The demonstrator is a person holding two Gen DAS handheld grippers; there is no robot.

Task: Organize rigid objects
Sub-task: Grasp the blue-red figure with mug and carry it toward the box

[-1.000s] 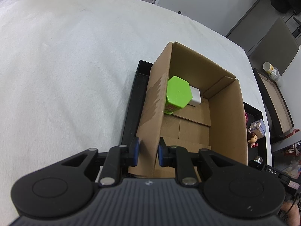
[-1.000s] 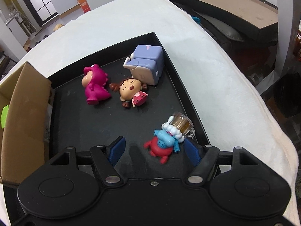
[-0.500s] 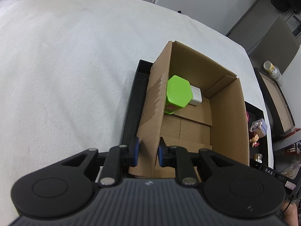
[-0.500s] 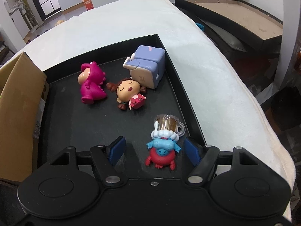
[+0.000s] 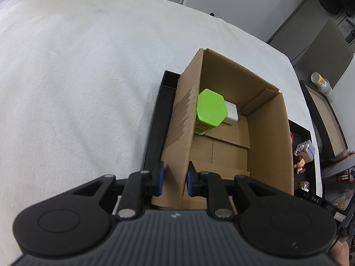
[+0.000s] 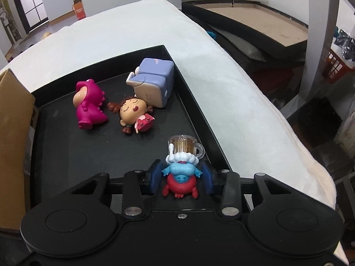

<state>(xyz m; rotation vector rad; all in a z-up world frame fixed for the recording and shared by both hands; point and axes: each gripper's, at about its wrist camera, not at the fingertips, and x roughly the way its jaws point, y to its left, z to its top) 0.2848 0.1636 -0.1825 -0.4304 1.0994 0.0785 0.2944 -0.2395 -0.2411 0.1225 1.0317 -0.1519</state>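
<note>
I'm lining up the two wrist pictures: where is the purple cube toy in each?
Left wrist: purple cube toy at the far right edge, beyond the cardboard box.
Right wrist: upper middle, in the black tray's far corner.
Shared landmark: the sleeping doll beside it.

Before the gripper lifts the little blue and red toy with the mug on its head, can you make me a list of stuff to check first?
1. Right gripper around the blue and red toy: ok, a pad sits on each side of it.
2. Pads squeezing it tight: cannot tell, contact is not clear.
3. Left gripper holding the cardboard box: ok, its pads pinch the near wall.
4. Room in the box: ok, only a green container and a white block sit at the far end.
5. Other toys out of the way: ok, the pink dinosaur, girl doll and purple cube lie farther back on the black tray.
</note>
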